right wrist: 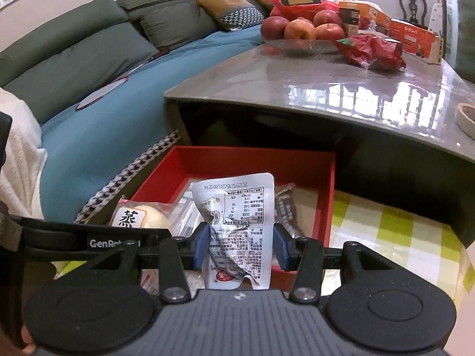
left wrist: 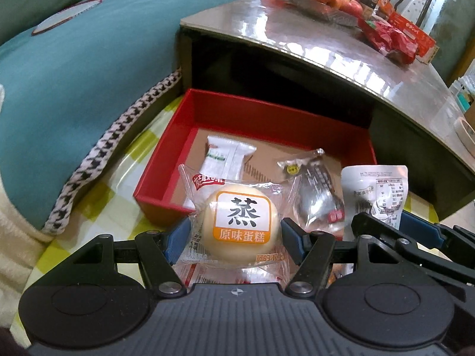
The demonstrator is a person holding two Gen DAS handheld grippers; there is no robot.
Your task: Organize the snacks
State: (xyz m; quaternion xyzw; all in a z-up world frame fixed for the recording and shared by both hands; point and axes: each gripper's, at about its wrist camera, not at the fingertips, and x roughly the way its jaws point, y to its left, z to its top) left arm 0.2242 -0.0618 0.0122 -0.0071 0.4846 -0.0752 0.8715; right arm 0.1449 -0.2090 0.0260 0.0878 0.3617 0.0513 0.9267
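Observation:
My left gripper is shut on a round steamed cake in a clear wrapper with an orange label, held over the near edge of the red box. My right gripper is shut on a white pouch with printed text, held upright over the same red box. The pouch also shows in the left wrist view, and the cake in the right wrist view. Inside the box lie a white wrapped bar and a dark clear-wrapped snack.
The box sits on a yellow-green checked cloth, against a low grey table. The table carries a dish of apples, a red bag, orange boxes and a tape roll. A blue-covered sofa lies left.

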